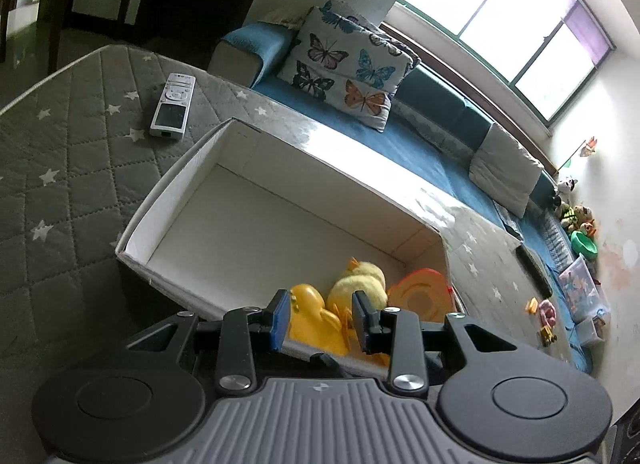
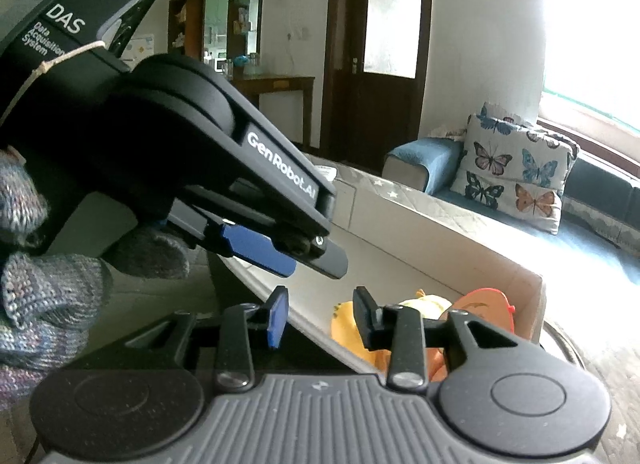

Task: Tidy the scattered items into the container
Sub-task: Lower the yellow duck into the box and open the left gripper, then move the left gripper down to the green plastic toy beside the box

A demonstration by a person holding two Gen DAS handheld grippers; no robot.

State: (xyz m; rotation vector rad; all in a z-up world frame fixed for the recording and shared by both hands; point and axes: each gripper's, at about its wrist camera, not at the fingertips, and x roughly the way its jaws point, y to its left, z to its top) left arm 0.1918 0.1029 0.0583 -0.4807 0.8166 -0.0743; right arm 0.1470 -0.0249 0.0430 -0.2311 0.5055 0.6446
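A white cardboard box (image 1: 208,200) stands on a grey star-patterned mattress (image 1: 60,168). In its near corner lie a yellow plastic duck (image 1: 312,320), a yellow plush chick (image 1: 360,280) and an orange toy (image 1: 424,292). My left gripper (image 1: 320,318) is open and empty just above the box's near rim. My right gripper (image 2: 320,316) is open and empty at the same box's rim (image 2: 440,248); the toys (image 2: 424,304) show beyond its fingers. The left gripper's body (image 2: 256,192) crosses the right wrist view from the upper left. A white remote (image 1: 173,106) lies on the mattress beyond the box.
A blue sofa (image 1: 420,136) with a butterfly cushion (image 1: 344,68) runs behind the mattress. Small toys (image 1: 544,316) lie at the mattress's far right end. More toys and a clear box (image 1: 580,288) sit on the sofa there. A gloved hand (image 2: 48,284) holds the left gripper.
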